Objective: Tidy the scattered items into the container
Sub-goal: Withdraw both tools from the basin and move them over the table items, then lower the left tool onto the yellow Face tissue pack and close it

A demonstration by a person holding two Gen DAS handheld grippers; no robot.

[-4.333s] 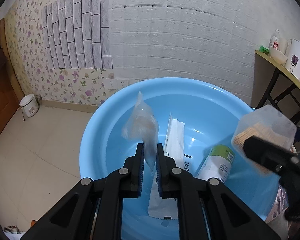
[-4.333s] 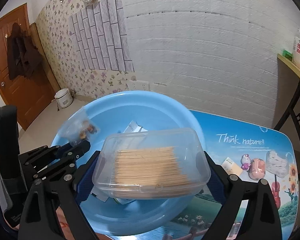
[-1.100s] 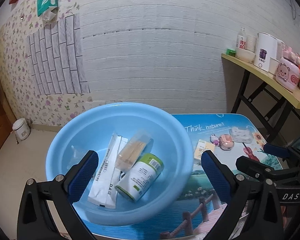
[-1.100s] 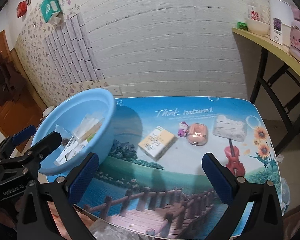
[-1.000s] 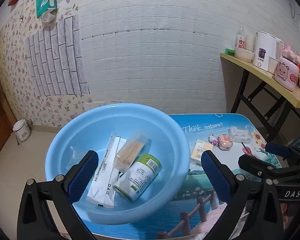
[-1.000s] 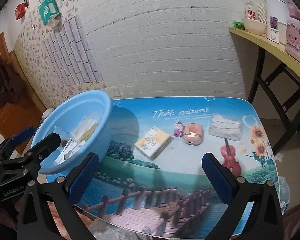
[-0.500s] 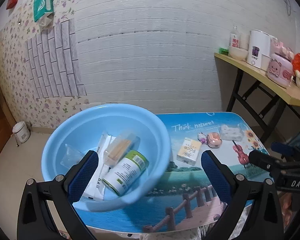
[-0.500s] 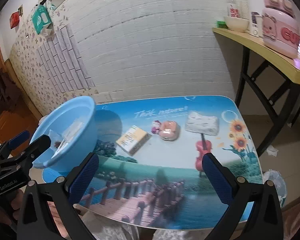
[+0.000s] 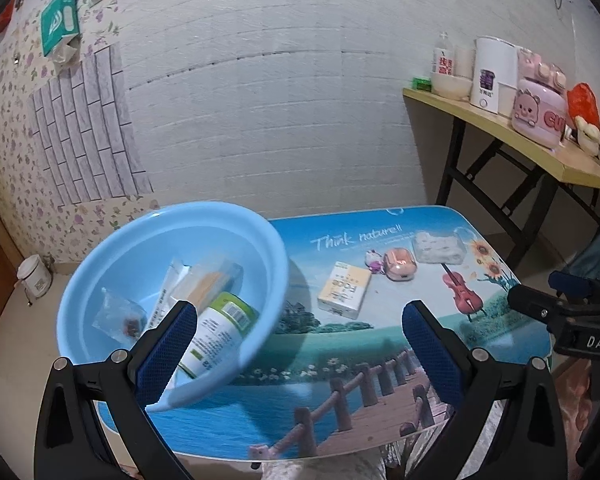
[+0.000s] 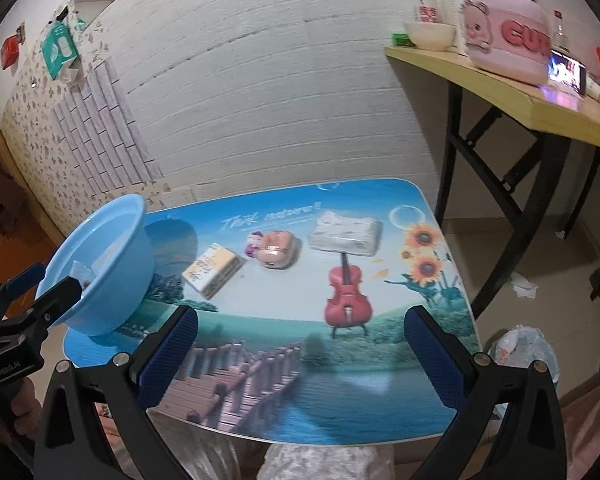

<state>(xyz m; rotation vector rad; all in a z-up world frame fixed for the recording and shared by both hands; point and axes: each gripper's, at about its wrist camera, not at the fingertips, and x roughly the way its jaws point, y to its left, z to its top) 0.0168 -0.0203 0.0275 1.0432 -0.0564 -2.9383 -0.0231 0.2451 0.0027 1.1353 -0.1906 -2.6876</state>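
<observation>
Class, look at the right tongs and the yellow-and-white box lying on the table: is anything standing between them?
Nothing visible does. The right tongs are open above bare table; the yellow-and-white box lies ahead to their left, the pink case beside it.

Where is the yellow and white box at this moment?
In both views the yellow and white box lies flat on the table, between the blue basin and the pink case.

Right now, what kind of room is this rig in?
Probably a lived-in home room, not a lab: floral wallpaper beside white brick-pattern panels, a folding side table crowded with a pink cartoon appliance, and a low scenic-print table holding a blue plastic basin.
</observation>
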